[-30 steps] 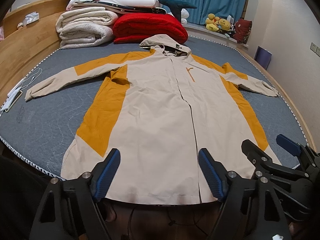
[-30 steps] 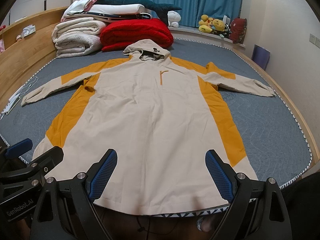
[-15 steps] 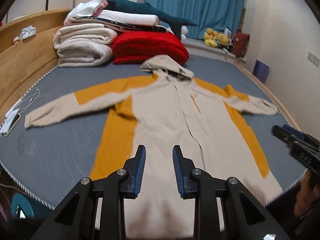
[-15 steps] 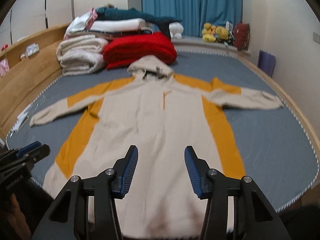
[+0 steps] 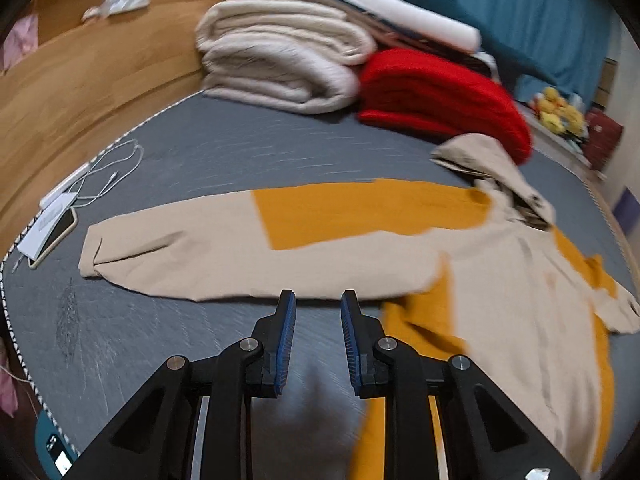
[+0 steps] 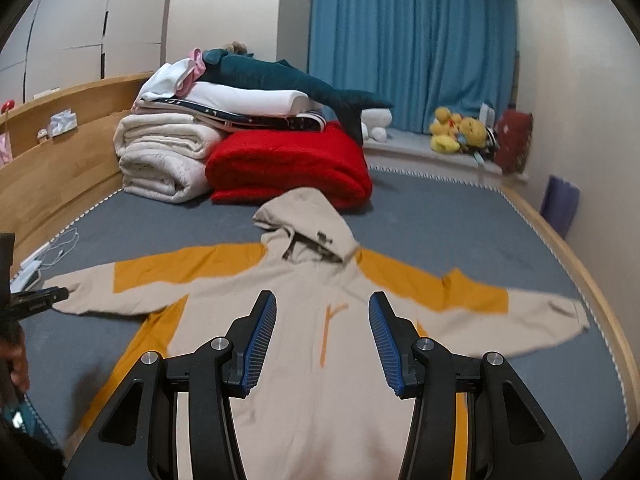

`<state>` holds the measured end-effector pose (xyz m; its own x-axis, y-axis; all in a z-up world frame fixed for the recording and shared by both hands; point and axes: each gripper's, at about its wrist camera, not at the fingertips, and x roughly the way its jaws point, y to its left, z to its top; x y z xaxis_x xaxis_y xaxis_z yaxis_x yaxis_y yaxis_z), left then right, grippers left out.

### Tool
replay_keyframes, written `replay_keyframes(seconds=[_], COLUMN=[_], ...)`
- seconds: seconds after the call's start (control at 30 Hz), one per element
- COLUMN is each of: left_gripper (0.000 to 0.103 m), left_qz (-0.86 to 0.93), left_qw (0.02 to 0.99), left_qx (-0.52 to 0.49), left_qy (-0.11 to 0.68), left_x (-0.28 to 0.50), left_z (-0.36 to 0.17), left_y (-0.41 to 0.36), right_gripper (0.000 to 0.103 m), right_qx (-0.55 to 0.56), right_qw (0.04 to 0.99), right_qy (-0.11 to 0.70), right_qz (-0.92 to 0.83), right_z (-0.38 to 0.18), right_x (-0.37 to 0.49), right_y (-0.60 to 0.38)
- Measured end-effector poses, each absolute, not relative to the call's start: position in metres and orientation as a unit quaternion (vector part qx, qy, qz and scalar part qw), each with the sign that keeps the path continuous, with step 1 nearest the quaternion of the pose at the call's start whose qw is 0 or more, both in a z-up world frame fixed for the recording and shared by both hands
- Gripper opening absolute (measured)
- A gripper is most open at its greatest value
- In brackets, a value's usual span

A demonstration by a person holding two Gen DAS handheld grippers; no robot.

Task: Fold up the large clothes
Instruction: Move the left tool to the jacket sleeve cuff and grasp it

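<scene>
both grippers (image 5: 318,304) (image 6: 322,306) now narrower than before, still unclenched, empty above the jacket (image 6: 304,360)

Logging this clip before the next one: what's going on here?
A person is setting up to fold a beige-and-orange hooded coat spread flat on a grey bed. Nothing is folded or gripped yet. The left hand-held gripper, jaws closing on nothing, hangs near one outstretched sleeve; the right hand-held gripper is open above the chest.
</scene>
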<state>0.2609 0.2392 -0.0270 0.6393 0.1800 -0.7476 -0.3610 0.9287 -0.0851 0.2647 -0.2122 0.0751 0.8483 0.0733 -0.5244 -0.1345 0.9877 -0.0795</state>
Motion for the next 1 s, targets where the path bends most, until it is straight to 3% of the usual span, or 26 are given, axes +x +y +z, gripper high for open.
replay_keyframes(seconds=[0.2,0.27,0.33,0.47,0.53,0.6,0.63,0.7,0.73,0.77,0.9,1.0], left_gripper=[0.021,0.021,0.021,0.023,0.029,0.032,0.033,0.033,0.034,0.034,0.035,0.035], left_qz=[0.205,0.235,0.257,0.288,0.299,0.314,0.320,0.333,0.337,0.342,0.357,0.358], left_qw=[0.872,0.861,0.844,0.818,0.812,0.803,0.798,0.783,0.776,0.768,0.743,0.727], left_qx=[-0.180,-0.197,-0.234,-0.286,-0.298,-0.319,-0.331,-0.367,-0.386,-0.403,-0.450,-0.487], left_qy=[0.406,0.405,0.408,0.409,0.403,0.394,0.389,0.375,0.368,0.361,0.342,0.326], left_x=[0.271,0.269,0.265,0.261,0.259,0.255,0.251,0.242,0.237,0.233,0.217,0.208], left_z=[-0.073,-0.085,-0.101,-0.123,-0.127,-0.129,-0.131,-0.135,-0.137,-0.140,-0.151,-0.160], left_y=[0.332,0.358,0.383,0.417,0.431,0.447,0.455,0.475,0.484,0.494,0.519,0.532], right_gripper=[0.055,0.076,0.087,0.087,0.087,0.083,0.075,0.051,0.027,0.012,0.012,0.019], right_qx=[-0.031,-0.027,-0.033,-0.059,-0.062,-0.061,-0.056,-0.053,-0.054,-0.055,-0.039,-0.039], right_qw=[0.954,0.961,0.963,0.959,0.956,0.952,0.951,0.948,0.946,0.943,0.935,0.927], right_qy=[0.282,0.259,0.249,0.252,0.267,0.281,0.287,0.299,0.307,0.315,0.342,0.361], right_qz=[0.096,0.092,0.102,0.111,0.109,0.105,0.104,0.097,0.091,0.088,0.090,0.093], right_z=[0.040,0.042,0.042,0.034,0.027,0.019,0.016,0.008,0.004,0.000,-0.014,-0.023], right_x=[0.299,0.301,0.303,0.311,0.316,0.321,0.324,0.331,0.336,0.340,0.350,0.356], right_y=[-0.222,-0.223,-0.221,-0.215,-0.214,-0.215,-0.216,-0.216,-0.216,-0.216,-0.221,-0.219])
